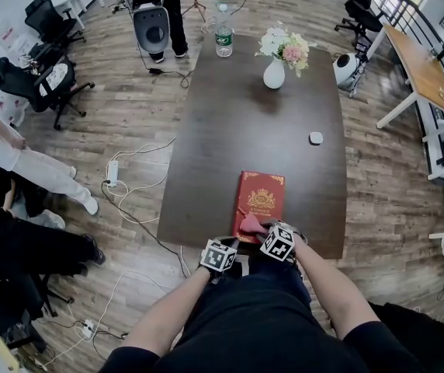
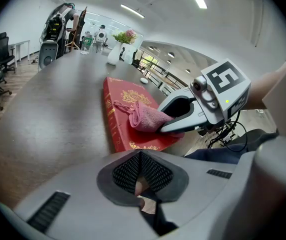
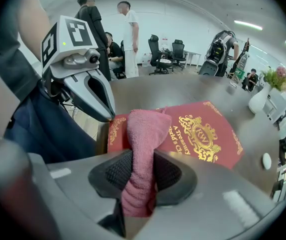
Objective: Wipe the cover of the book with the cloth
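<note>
A red book (image 1: 261, 200) with gold print lies closed near the front edge of the dark table (image 1: 230, 130). My right gripper (image 3: 139, 171) is shut on a pink cloth (image 3: 144, 134), whose free end rests on the book's (image 3: 208, 134) near corner. In the left gripper view, the cloth (image 2: 145, 118) lies on the book (image 2: 128, 111) under the right gripper's jaws. My left gripper (image 2: 140, 171) is shut with nothing in it, just off the table's front edge, left of the book. In the head view both grippers (image 1: 219, 256) (image 1: 278, 242) sit close together.
A white vase of flowers (image 1: 276, 61) and a water bottle (image 1: 223, 31) stand at the table's far end. A small white object (image 1: 316, 137) lies right of centre. Cables trail on the wood floor at left. People and office chairs are beyond the table.
</note>
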`<action>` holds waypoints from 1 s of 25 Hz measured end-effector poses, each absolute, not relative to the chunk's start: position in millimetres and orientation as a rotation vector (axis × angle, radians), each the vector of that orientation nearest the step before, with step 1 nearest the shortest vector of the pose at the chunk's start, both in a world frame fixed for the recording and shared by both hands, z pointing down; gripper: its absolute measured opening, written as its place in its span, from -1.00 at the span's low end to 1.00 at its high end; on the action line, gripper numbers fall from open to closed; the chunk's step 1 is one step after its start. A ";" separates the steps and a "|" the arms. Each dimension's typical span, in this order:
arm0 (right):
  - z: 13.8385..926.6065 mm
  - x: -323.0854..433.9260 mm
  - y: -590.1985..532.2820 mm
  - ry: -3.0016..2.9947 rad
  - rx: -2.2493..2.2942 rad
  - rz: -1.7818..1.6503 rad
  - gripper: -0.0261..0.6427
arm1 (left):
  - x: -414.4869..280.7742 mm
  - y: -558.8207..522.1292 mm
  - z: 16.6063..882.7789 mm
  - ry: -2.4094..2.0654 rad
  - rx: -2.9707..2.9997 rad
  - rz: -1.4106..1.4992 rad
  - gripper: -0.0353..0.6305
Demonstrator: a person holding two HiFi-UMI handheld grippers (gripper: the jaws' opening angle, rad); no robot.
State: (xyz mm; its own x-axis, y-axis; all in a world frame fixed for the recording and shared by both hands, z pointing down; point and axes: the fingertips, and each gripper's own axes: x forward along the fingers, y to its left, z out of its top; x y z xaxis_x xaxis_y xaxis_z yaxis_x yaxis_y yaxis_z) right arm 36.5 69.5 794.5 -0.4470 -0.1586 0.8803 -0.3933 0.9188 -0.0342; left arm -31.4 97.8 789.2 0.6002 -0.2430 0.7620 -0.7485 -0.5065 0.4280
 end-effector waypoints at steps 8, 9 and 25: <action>792.7 49.8 70.7 -2.022 0.418 0.294 -0.57 | -31.8 96.7 787.8 -0.777 2.051 0.826 -0.91; 792.3 51.6 71.1 -2.021 0.422 0.296 -0.57 | -32.0 96.6 787.4 -0.777 2.052 0.826 -0.91; 789.1 80.9 74.4 -1.999 0.473 0.309 -0.57 | -30.4 94.7 785.3 -0.772 2.060 0.838 -0.91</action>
State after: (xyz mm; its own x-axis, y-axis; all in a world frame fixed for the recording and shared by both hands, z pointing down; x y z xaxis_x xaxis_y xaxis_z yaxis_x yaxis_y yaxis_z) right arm 80.9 74.4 789.1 -0.4080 -0.1952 0.8919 -0.4554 0.8902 -0.0135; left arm -30.4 94.7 785.3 0.6007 -0.2372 0.7634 -0.7416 -0.5221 0.4213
